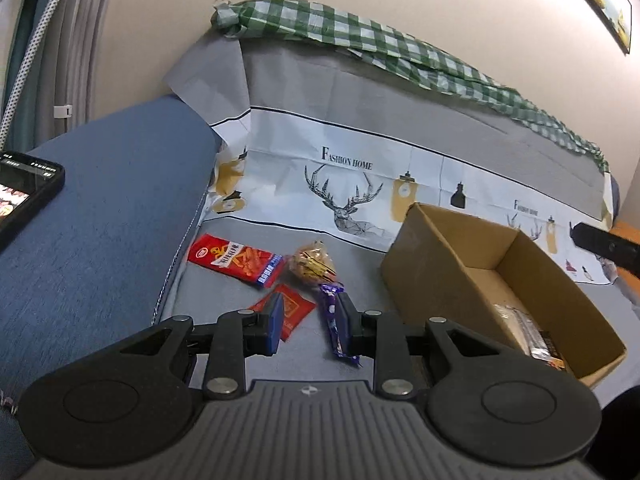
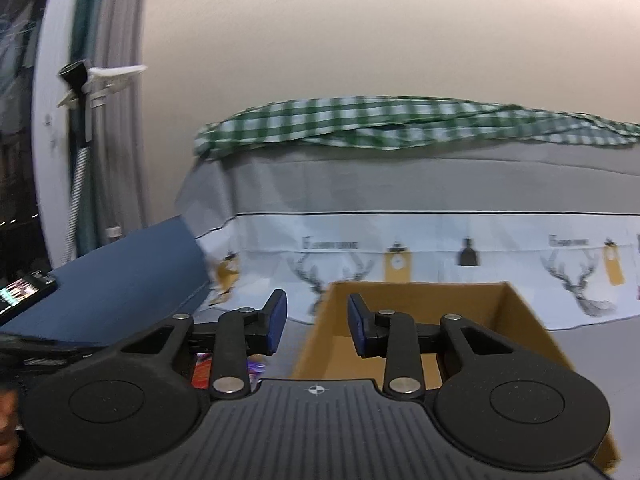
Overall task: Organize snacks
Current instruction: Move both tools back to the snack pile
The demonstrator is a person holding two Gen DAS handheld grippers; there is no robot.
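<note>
The right wrist view is smeared by motion, so the print on the sofa cover (image 2: 440, 256) is unreadable. The left claw (image 1: 310, 322) hides part of the small red packet (image 1: 294, 308) and purple bar (image 1: 332, 320). At nine o'clock the phone (image 1: 24, 192) is cut by the frame edge. The wrapper (image 1: 532, 336) inside the cardboard box (image 1: 424, 264) is too blurred to identify.
</note>
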